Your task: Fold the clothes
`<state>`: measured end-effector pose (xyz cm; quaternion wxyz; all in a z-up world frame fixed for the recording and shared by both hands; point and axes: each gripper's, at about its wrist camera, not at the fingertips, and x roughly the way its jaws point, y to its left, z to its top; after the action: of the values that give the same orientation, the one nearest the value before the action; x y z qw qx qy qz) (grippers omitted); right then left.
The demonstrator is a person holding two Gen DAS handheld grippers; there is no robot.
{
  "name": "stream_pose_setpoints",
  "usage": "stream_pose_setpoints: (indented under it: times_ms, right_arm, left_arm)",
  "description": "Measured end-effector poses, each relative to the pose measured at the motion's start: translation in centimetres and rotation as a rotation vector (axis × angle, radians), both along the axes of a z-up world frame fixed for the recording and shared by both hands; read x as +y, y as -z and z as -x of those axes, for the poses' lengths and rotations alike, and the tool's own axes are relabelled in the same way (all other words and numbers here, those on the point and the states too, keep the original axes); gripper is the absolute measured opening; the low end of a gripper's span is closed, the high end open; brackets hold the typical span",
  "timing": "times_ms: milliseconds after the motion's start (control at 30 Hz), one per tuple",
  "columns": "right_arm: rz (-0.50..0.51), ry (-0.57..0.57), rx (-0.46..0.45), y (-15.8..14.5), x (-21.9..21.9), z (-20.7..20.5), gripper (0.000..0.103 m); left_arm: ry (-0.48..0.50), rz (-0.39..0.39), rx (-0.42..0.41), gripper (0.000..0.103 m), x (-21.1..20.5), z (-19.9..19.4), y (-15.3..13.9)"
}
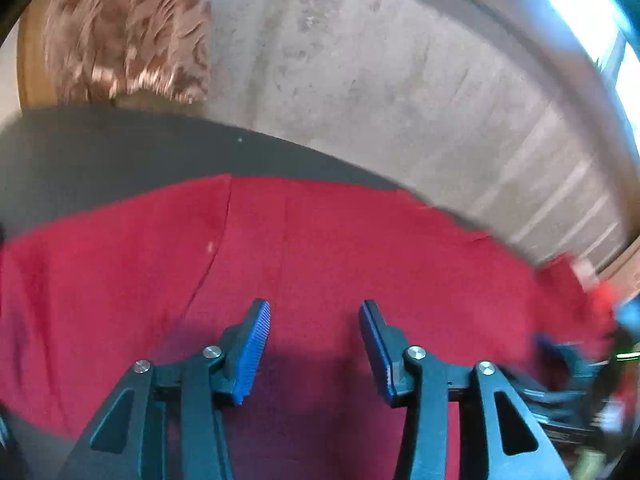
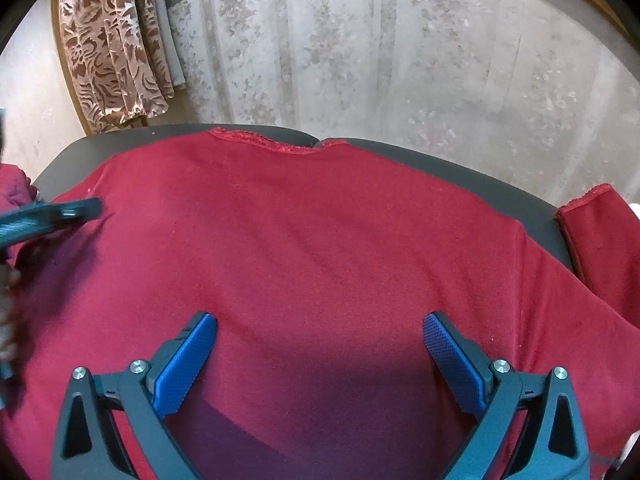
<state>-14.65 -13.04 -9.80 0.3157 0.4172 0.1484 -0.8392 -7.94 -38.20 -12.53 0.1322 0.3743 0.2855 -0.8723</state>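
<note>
Pale lace curtains [image 2: 400, 48] with a faint flower pattern hang across the back of the room, and beside them, toward the left, a brown and cream patterned drape [image 2: 112, 48] falls in folds against a wooden frame. Below the curtains sits a dark grey table [image 2: 460, 176], and a red top [image 2: 300, 240] lies spread flat over most of it, its lace-trimmed neckline [image 2: 276, 144] at the far edge and one sleeve [image 2: 600, 248] folded back on the right, its cuff near the table's rim. From the right wrist view the right gripper [image 2: 320, 332] hangs over the middle of the top with its blue-padded jaws wide apart and only cloth showing in the gap; nothing is pinched. At the left edge of that view the left gripper [image 2: 64, 212] reaches in over the shoulder area. Its own view is blurred, but the left gripper [image 1: 316, 320] shows its jaws parted over the red cloth, with no fold caught between them. A seam [image 1: 216, 240] runs down the fabric ahead of it. No brand, label or writing can be read anywhere on the top or the tools.
</note>
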Motion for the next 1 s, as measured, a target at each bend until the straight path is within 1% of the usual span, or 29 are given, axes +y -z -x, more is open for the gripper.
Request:
stream_pose_setpoints:
  times_ms: [67,100,133,167,200,300,333,400,500,533,633,833,900,933,967,1000]
  right_arm:
    - [-0.026,-0.006,-0.019,-0.3,-0.1,-0.5,0.103]
    - [-0.038,-0.011,-0.03,-0.6,-0.1,-1.0,0.103]
    - [-0.026,-0.026,-0.03,-1.3,0.1,-2.2,0.103]
    - [0.01,-0.062,-0.009,-2.4,0.6,-4.1,0.103]
    - [0.043,-0.095,0.002,-3.3,1.0,-5.9,0.103]
    - [0.116,-0.168,-0.027,-4.1,2.1,-10.4,0.103]
    - [0.119,-0.177,-0.026,-4.0,2.4,-11.8,0.103]
    - [0.099,-0.179,-0.013,-3.4,2.9,-14.1,0.103]
    - [0.043,-0.152,-0.008,-1.7,3.7,-15.5,0.103]
    - [0.025,-0.143,-0.006,-1.2,4.0,-16.0,0.103]
    - [0.019,-0.133,-0.006,-0.6,4.4,-16.2,0.103]
    - [0.027,-0.128,0.004,-0.2,4.9,-16.2,0.103]
    - [0.03,-0.128,0.004,-0.2,4.9,-16.1,0.103]
    - [0.031,-0.128,0.005,-0.1,4.9,-16.1,0.103]
    - [0.032,-0.127,0.006,-0.1,5.0,-16.1,0.103]
    - [0.032,-0.128,0.007,-0.1,4.9,-16.1,0.103]
  left_arm:
    - [-0.014,-0.047,0.057,0.046,-0.9,-3.9,-1.6]
    - [-0.011,-0.037,0.069,0.046,-1.0,-6.3,-2.2]
    - [-0.008,-0.027,0.082,0.047,-1.1,-8.7,-2.9]
    - [-0.002,-0.012,0.092,0.048,-1.3,-11.3,-3.5]
    - [0.015,0.026,0.085,0.048,-1.2,-14.4,-3.7]
    - [0.056,0.056,0.048,0.049,-0.8,-21.2,-3.0]
    - [0.055,0.059,0.03,0.049,-0.7,-23.3,-2.5]
    - [0.046,0.041,0.0,0.049,-0.4,-27.0,-1.5]
    - [0.03,-0.002,-0.038,0.051,0.2,-31.6,0.3]
    - [0.028,-0.013,-0.048,0.051,0.4,-32.7,0.9]
    - [0.035,-0.102,-0.059,0.052,1.6,-35.1,3.0]
    - [0.033,-0.223,-0.108,0.053,3.7,-35.8,6.7]
    - [0.037,-0.288,-0.12,0.047,4.3,-35.4,7.6]
    - [0.051,-0.266,-0.129,0.031,4.8,-35.0,7.5]
    - [0.067,-0.244,-0.135,0.019,5.3,-34.7,7.4]
    - [0.091,-0.221,-0.131,0.013,5.7,-34.5,7.0]
